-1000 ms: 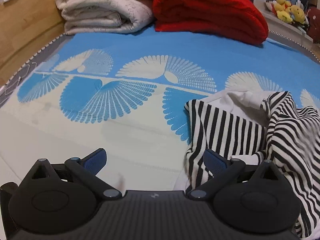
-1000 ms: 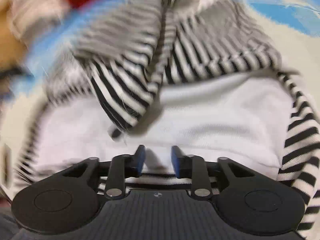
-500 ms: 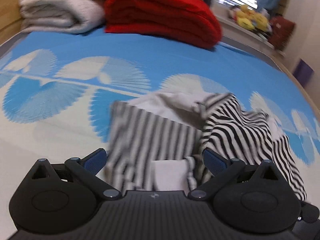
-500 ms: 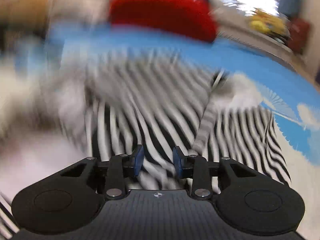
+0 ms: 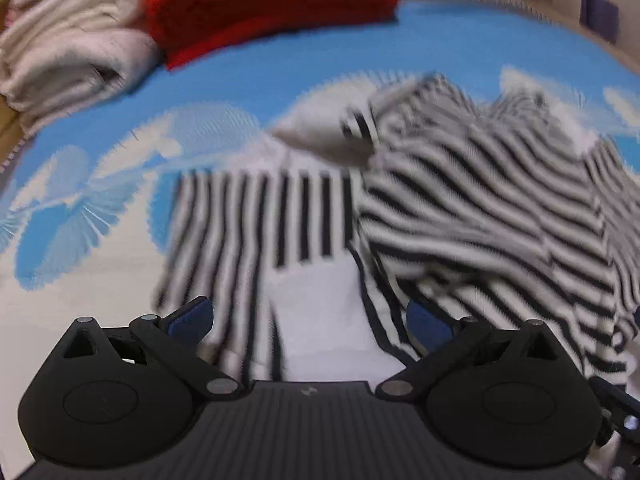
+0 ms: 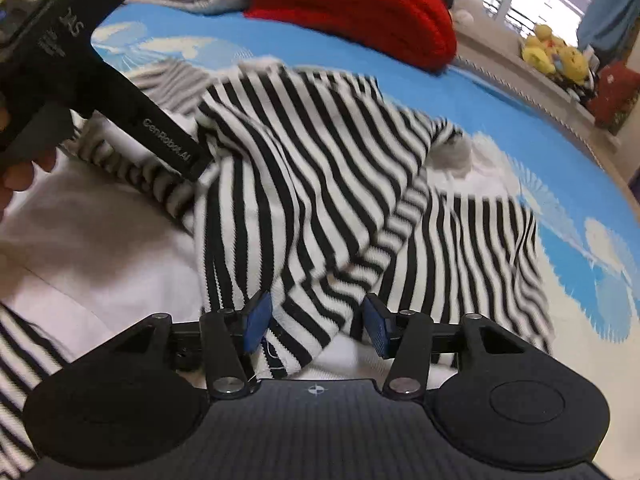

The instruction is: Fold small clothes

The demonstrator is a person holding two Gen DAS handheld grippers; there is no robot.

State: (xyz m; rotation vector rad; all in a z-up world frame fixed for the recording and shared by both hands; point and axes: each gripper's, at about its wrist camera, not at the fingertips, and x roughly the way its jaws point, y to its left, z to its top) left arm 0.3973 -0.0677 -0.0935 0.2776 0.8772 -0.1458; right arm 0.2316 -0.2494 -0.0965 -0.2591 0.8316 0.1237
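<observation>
A black-and-white striped small garment [image 5: 480,208] lies crumpled on the blue and white bed sheet [image 5: 240,92], its white inner side [image 5: 320,312] showing. My left gripper [image 5: 310,320] hovers open over the garment's near edge, its blue pads wide apart and gripping nothing. In the right wrist view the striped garment [image 6: 304,184] spreads ahead. My right gripper [image 6: 316,324] has its jaws opening, and a striped corner [image 6: 312,332] hangs loose between the pads. The left gripper's black finger [image 6: 176,148] reaches onto the cloth at upper left.
A folded red blanket [image 5: 272,4] and a folded cream blanket [image 5: 68,64] sit at the far end of the bed. Yellow plush toys [image 6: 556,52] lie on a ledge beyond the right edge. A hand [image 6: 16,176] shows at the left.
The left gripper has moved from beside the garment to over its near edge. The right view rolled and swung across the cloth, and the right jaws now stand wider than half a second ago.
</observation>
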